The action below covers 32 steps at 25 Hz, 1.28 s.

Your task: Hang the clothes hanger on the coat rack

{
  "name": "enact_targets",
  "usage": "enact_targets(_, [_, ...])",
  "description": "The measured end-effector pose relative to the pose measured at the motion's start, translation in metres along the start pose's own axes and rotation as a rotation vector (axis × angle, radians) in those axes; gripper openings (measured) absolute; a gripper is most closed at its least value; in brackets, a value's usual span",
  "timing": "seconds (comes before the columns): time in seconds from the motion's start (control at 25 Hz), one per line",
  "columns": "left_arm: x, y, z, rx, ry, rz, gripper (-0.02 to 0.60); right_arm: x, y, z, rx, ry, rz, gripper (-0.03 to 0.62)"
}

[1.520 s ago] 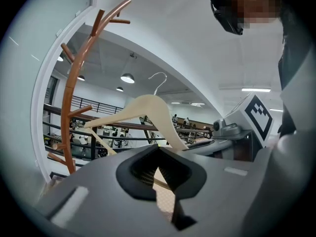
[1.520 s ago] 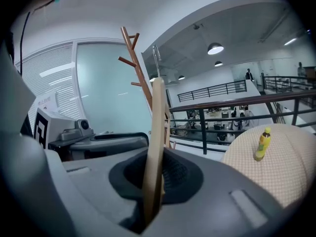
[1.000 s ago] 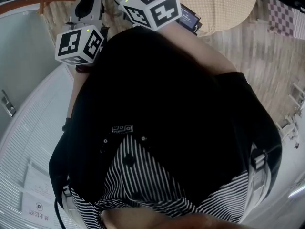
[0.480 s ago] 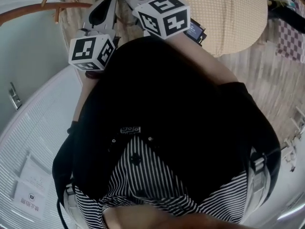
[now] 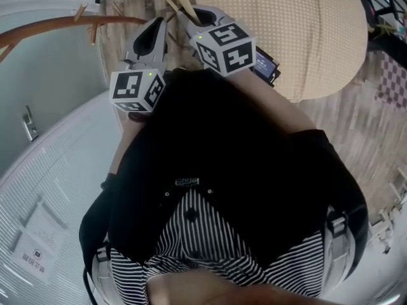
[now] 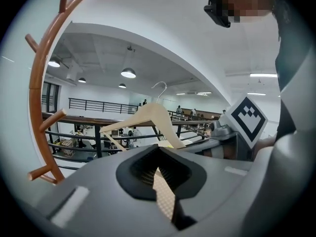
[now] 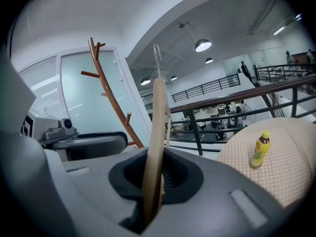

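Carry stage: right claw clamps hanger, hook up; left claw slightly parted, empty; coat rack at ten o'clock, well apart. Hooking onto peg still to do.

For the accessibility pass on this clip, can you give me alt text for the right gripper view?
A pale wooden clothes hanger stands edge-on, clamped in the right claw, its metal hook up. A brown coat rack rises at left behind it; a yellow bottle sits on a beige-covered table at right.
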<state>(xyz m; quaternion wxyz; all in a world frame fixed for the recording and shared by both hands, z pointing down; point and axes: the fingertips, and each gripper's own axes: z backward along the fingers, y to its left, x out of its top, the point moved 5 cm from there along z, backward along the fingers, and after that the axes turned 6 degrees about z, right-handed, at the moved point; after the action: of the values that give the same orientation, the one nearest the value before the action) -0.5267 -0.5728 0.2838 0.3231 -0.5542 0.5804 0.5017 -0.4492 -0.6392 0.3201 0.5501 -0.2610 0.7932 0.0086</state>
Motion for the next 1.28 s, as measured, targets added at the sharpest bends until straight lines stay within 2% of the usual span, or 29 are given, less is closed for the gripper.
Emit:
enact_targets(0.2, [0.000,0.006,-0.008,0.004,0.015,0.014,0.002,-0.008,-0.002,-0.010,0.017,0.045,-0.003,0.026])
enact_targets(0.48, [0.011,0.025,-0.018,-0.007,0.001,0.026,0.002,-0.003,0.001,-0.029,0.001,0.092,0.073,0.026])
enact_targets(1.0, [0.010,0.099,0.001,0.045,0.003,0.066,0.002,0.013,0.037,-0.095,0.016,0.102,0.171,0.026])
enact_targets(1.28, [0.005,0.123,0.003,0.021,0.013,0.082,0.002,0.012,0.053,-0.119,0.025,0.120,0.174,0.026])
